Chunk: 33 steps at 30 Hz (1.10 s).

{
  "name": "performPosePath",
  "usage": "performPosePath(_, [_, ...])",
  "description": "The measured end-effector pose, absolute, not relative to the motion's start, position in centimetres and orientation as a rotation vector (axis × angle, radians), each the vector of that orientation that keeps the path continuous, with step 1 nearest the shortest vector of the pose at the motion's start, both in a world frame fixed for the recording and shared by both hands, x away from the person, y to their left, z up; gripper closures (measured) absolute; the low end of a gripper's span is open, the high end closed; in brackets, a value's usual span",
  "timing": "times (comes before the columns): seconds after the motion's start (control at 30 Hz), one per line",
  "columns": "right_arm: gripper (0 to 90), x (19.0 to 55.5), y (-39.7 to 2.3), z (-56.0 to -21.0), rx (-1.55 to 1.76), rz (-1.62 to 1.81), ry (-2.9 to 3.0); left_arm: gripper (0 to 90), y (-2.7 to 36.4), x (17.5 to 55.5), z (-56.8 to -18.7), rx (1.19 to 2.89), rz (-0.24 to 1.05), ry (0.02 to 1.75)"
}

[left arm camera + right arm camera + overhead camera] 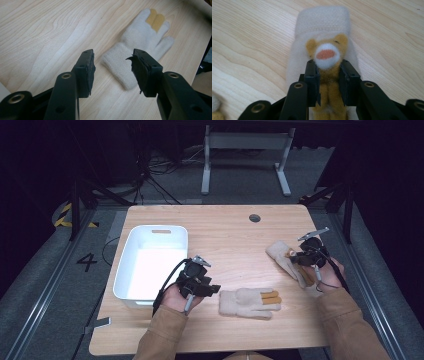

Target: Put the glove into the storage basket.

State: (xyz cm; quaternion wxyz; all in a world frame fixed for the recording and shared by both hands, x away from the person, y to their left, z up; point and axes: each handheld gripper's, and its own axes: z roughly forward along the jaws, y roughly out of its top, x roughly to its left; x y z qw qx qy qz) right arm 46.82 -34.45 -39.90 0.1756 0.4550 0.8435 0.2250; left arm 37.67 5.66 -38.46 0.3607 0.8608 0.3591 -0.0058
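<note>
Two cream knit gloves lie on the wooden table [225, 227]. One glove [247, 302] [142, 37] lies flat at the front middle, palm side up with tan finger patches. My left gripper [216, 289] [112, 58] hovers open just left of its cuff and touches nothing. The other glove [279, 252] [322, 22] is at the right and carries a tan plush animal face [325, 53]. My right gripper [296, 258] [328, 67] is shut on that tan plush part, just below the face.
A white rectangular tub [160, 228] stands at the table's left, right behind my left hand. A round cable hole [254, 218] sits near the far edge. Metal desk legs [206, 165] stand on the floor beyond the table.
</note>
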Motion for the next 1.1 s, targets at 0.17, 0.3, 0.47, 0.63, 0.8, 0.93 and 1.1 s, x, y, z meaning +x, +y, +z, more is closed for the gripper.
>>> performPosePath(0.17, [71.3,46.3,-34.6,-39.3,1.276,0.66,2.409,53.3,5.4,37.8,-38.4,2.224,-0.019,0.917])
performPosePath(0.3, [71.3,45.8,-34.6,-38.4,1.246,0.682,2.417,53.3,5.4,37.8,-38.4,2.223,-0.018,0.911])
performPosePath(0.47, [71.2,45.1,-34.3,-37.4,1.194,0.7,2.423,53.3,5.3,37.8,-38.3,2.226,-0.015,0.904])
performPosePath(0.63, [71.2,44.6,-34.2,-36.6,1.148,0.773,2.454,53.3,5.2,37.8,-38.2,2.228,-0.016,0.898])
performPosePath(0.8, [71.2,43.9,-33.7,-35.8,1.104,0.797,2.476,53.2,5.2,37.9,-38.1,2.224,-0.021,0.898])
performPosePath(0.93, [71.2,43.5,-33.2,-35.3,1.075,0.809,2.504,52.9,5.1,38.0,-38.1,2.226,-0.024,0.893])
performPosePath(1.1, [71.1,42.9,-32.5,-34.7,1.028,0.836,2.541,52.1,5.1,38.0,-38.1,2.229,-0.027,0.89])
